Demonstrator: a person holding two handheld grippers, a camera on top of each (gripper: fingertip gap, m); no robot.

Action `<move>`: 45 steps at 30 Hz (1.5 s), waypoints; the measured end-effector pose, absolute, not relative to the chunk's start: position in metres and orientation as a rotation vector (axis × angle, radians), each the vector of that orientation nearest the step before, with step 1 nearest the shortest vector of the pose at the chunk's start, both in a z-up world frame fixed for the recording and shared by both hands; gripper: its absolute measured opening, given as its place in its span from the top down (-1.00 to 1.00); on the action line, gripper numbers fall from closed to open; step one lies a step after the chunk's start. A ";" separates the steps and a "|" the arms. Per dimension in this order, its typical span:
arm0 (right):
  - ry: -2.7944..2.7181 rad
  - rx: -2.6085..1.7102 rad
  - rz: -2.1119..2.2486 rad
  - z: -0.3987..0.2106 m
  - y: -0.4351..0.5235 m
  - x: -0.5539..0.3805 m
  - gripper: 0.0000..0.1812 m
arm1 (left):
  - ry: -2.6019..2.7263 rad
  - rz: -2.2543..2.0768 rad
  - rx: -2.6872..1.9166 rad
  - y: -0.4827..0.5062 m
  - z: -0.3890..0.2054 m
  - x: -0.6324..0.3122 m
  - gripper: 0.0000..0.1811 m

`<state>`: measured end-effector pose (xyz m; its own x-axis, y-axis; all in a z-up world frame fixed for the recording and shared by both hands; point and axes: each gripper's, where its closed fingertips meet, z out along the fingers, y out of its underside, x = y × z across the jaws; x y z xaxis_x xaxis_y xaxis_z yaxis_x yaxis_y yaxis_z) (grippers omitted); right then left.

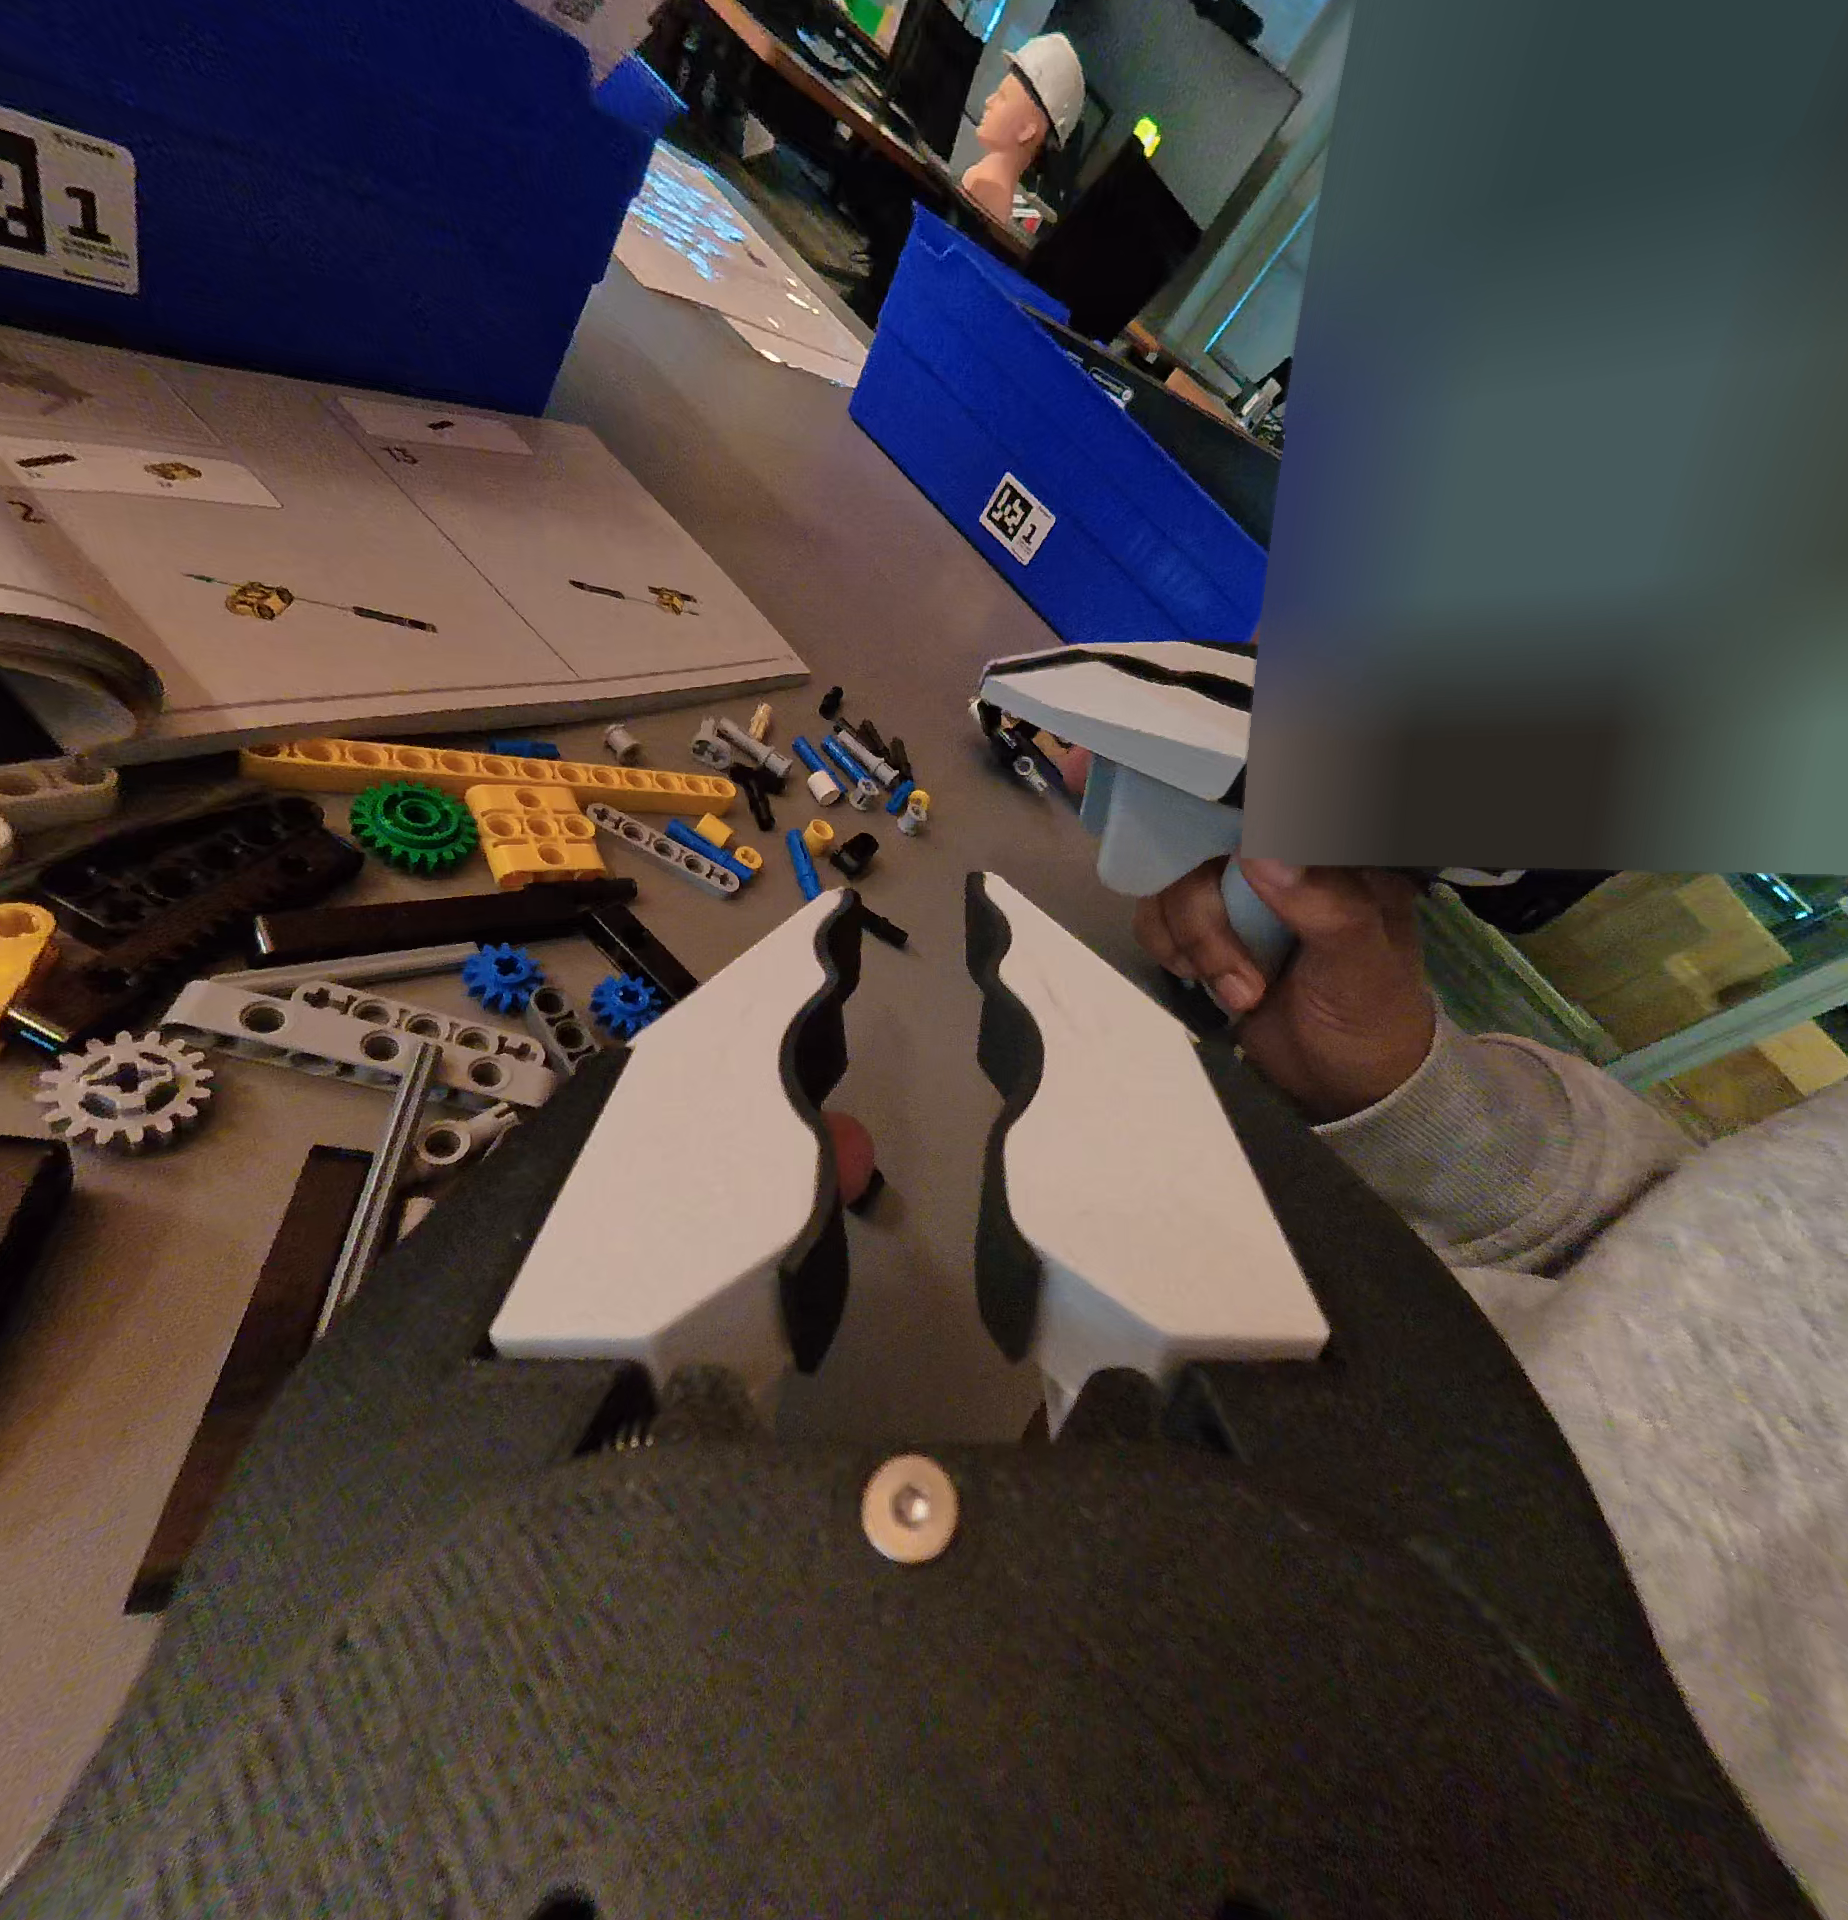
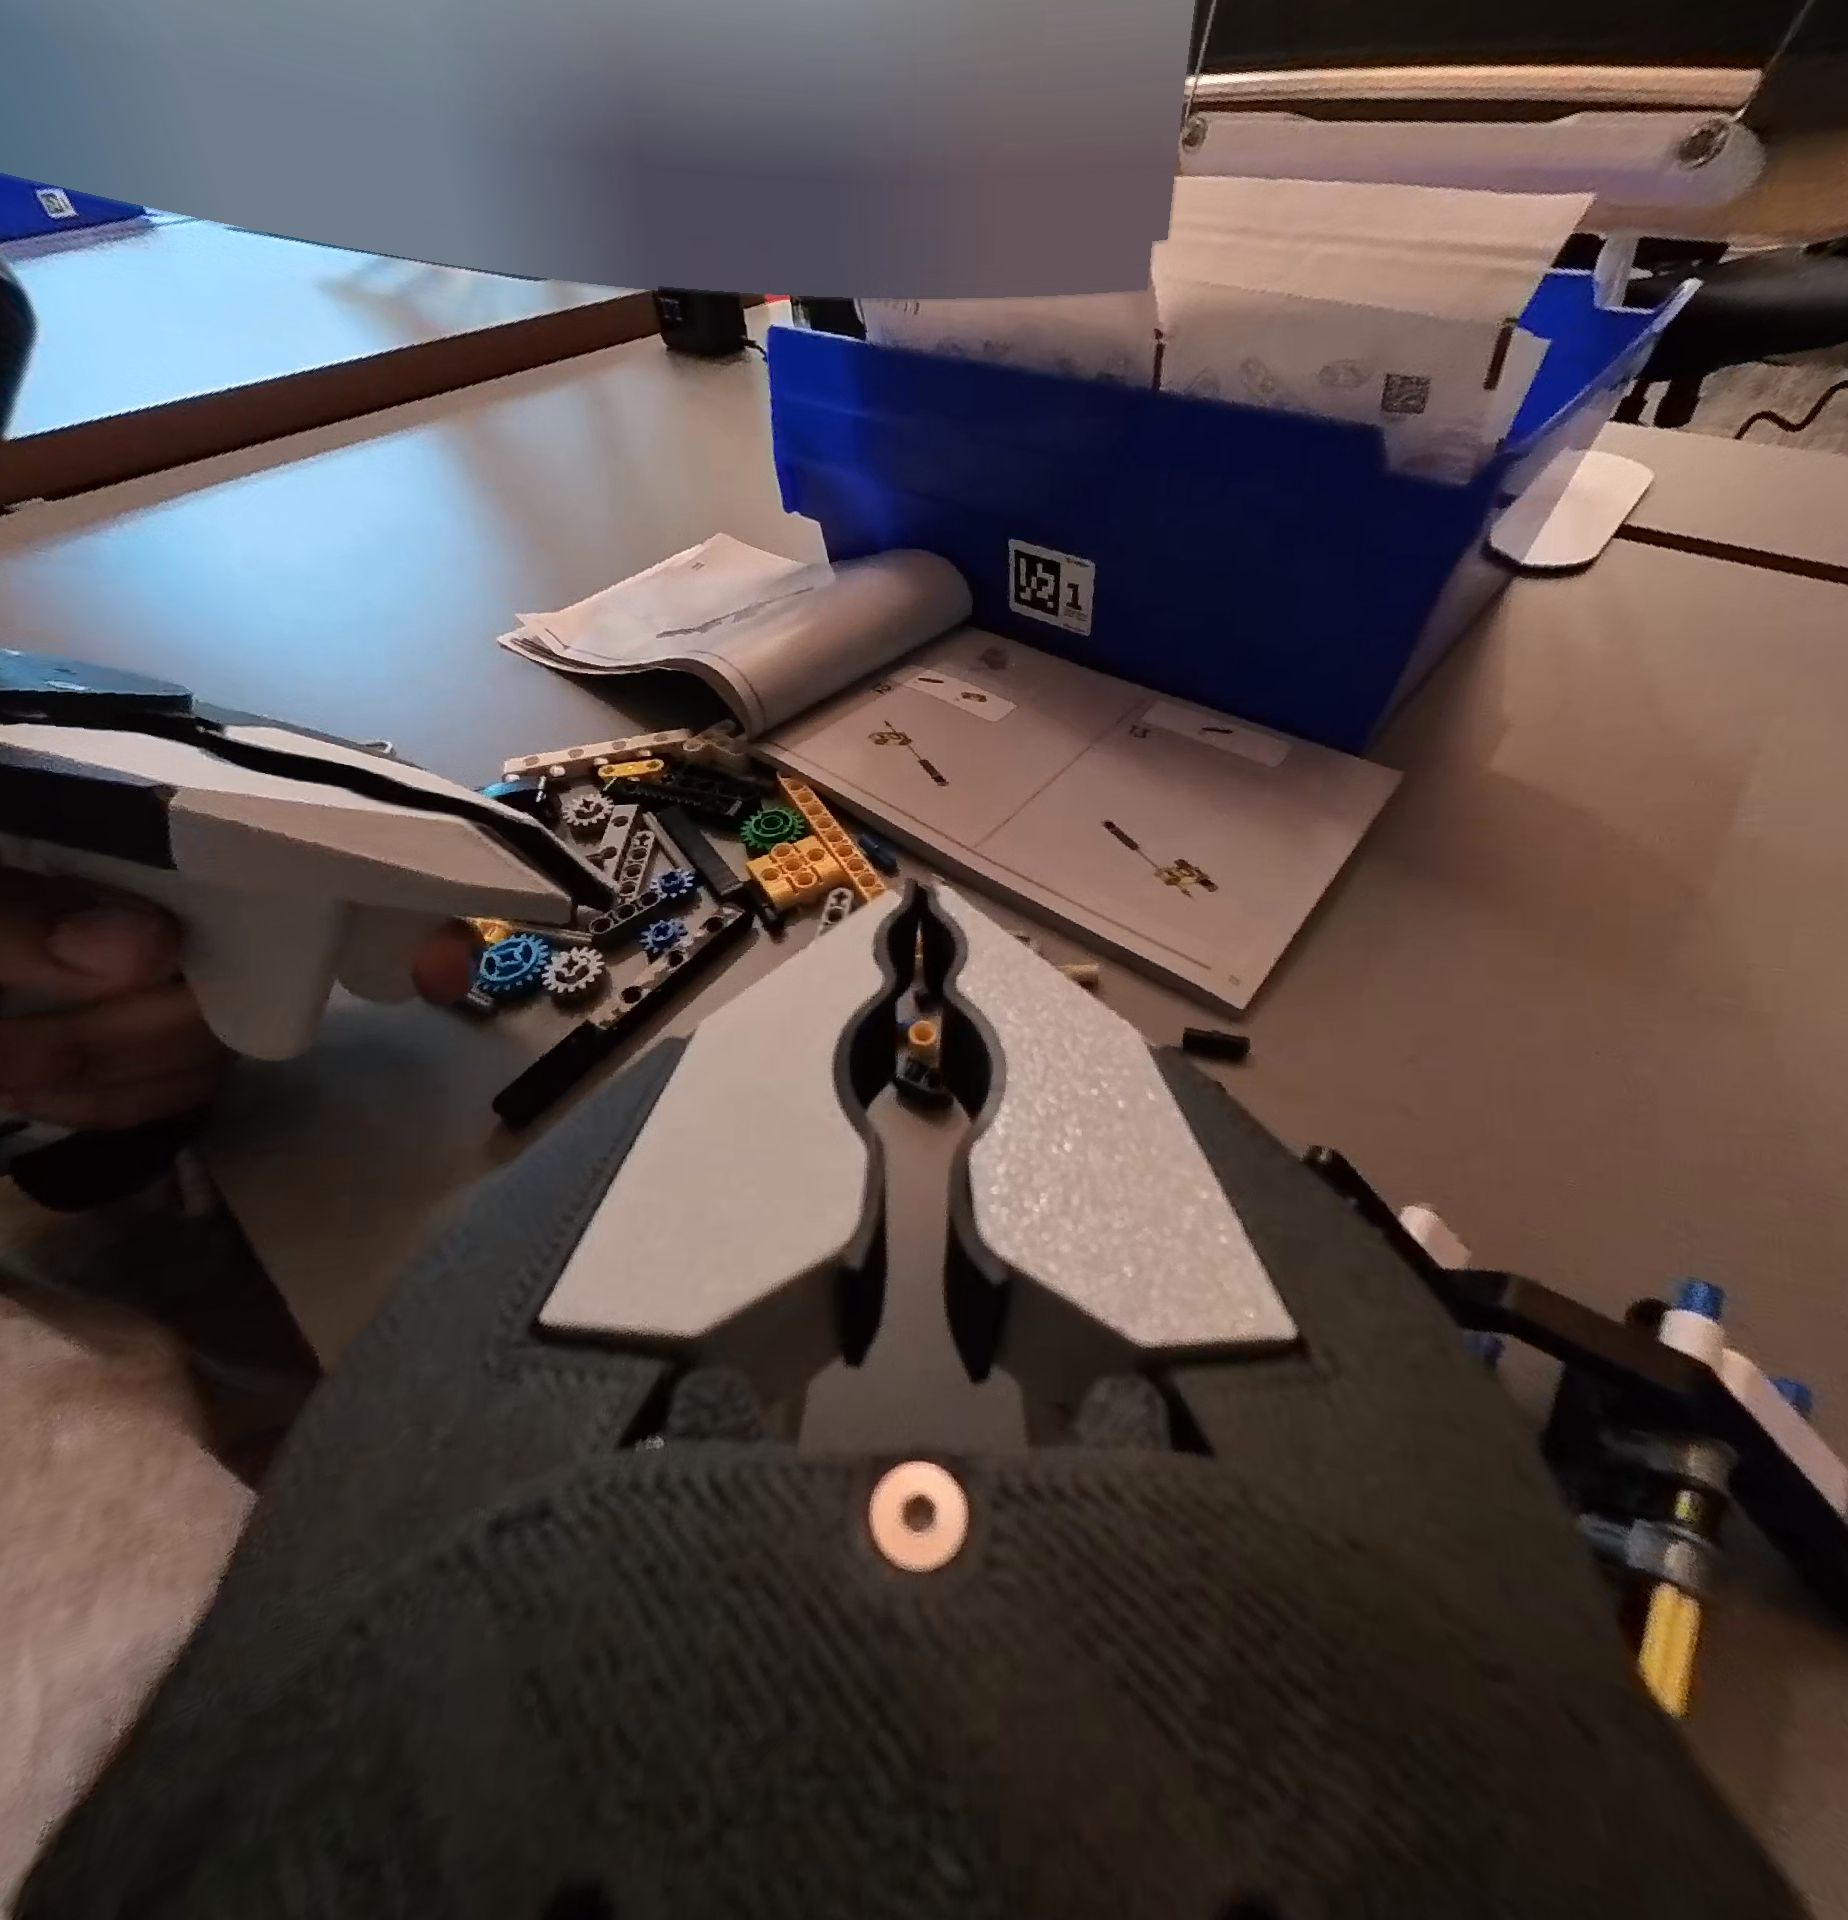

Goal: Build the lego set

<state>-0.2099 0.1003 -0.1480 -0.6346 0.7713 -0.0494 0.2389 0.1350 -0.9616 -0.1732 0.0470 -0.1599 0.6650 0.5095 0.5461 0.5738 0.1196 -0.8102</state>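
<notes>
My left gripper (image 1: 912, 891) is open and empty, low over the grey table, with its tips beside a small black pin (image 1: 884, 925). Loose Lego parts lie ahead and to its left: a long yellow beam (image 1: 484, 769), a green gear (image 1: 413, 826), blue gears (image 1: 501, 977), a grey gear (image 1: 125, 1091) and several small pins (image 1: 847, 769). My right gripper (image 2: 927, 909) has its tips together over small pieces (image 2: 920, 1034). A thin dark sliver shows between the tips; I cannot tell if it is a part. The right gripper also shows in the left wrist view (image 1: 1003, 712).
An open instruction booklet (image 1: 380, 551) (image 2: 1055, 810) lies behind the parts. Blue bins (image 1: 276, 208) (image 1: 1055, 468) (image 2: 1159, 499) stand at the back. A partly built black assembly with a yellow axle (image 2: 1626, 1392) lies at the right. The left gripper (image 2: 572, 899) hovers over the pile. My right fingertips sit around 7 cm from my left ones. The left tips stand about 9 cm off the green gear (image 1: 413, 826). The right camera catches it too, in the right wrist view (image 2: 761, 822).
</notes>
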 end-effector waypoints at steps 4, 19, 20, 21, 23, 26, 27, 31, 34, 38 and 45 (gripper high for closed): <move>-1.958 -0.960 1.544 -0.146 0.100 -0.204 0.99 | -0.915 -0.056 -1.526 0.047 -0.159 -0.169 0.80; -1.902 -1.082 1.558 -0.146 0.139 -0.206 0.89 | -0.915 -0.057 -1.470 0.036 -0.152 -0.168 0.82; -1.903 -1.095 1.568 -0.147 0.139 -0.207 0.87 | -0.917 -0.061 -1.469 0.036 -0.152 -0.168 0.83; -1.908 -1.102 1.569 -0.147 0.139 -0.207 0.87 | -0.918 -0.064 -1.469 0.036 -0.152 -0.168 0.83; -1.919 -1.094 1.556 -0.149 0.138 -0.207 0.87 | -0.916 -0.067 -1.472 0.036 -0.152 -0.167 0.83; -1.944 -1.053 1.522 -0.151 0.133 -0.205 0.88 | -0.912 -0.066 -1.475 0.037 -0.152 -0.167 0.83; -1.954 -1.040 1.511 -0.152 0.132 -0.204 0.88 | -0.913 -0.065 -1.475 0.037 -0.152 -0.167 0.83; -1.977 -0.988 1.499 -0.152 0.124 -0.202 0.88 | -0.926 -0.075 -1.468 0.036 -0.153 -0.168 0.83; -1.990 -0.978 1.480 -0.154 0.122 -0.202 0.87 | -0.942 -0.088 -1.463 0.035 -0.154 -0.170 0.83; -2.002 -0.978 1.477 -0.155 0.120 -0.203 0.87 | -0.966 -0.111 -1.449 0.035 -0.156 -0.173 0.83; -2.031 -0.984 1.444 -0.160 0.117 -0.206 0.86 | -0.993 -0.151 -1.425 0.035 -0.157 -0.178 0.84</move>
<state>-0.2062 0.1172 -0.1597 -0.6395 0.7679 -0.0369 0.2869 0.1939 -0.9381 -0.1775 0.0353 -0.1568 0.6111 0.4602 0.6440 0.6306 0.2086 -0.7475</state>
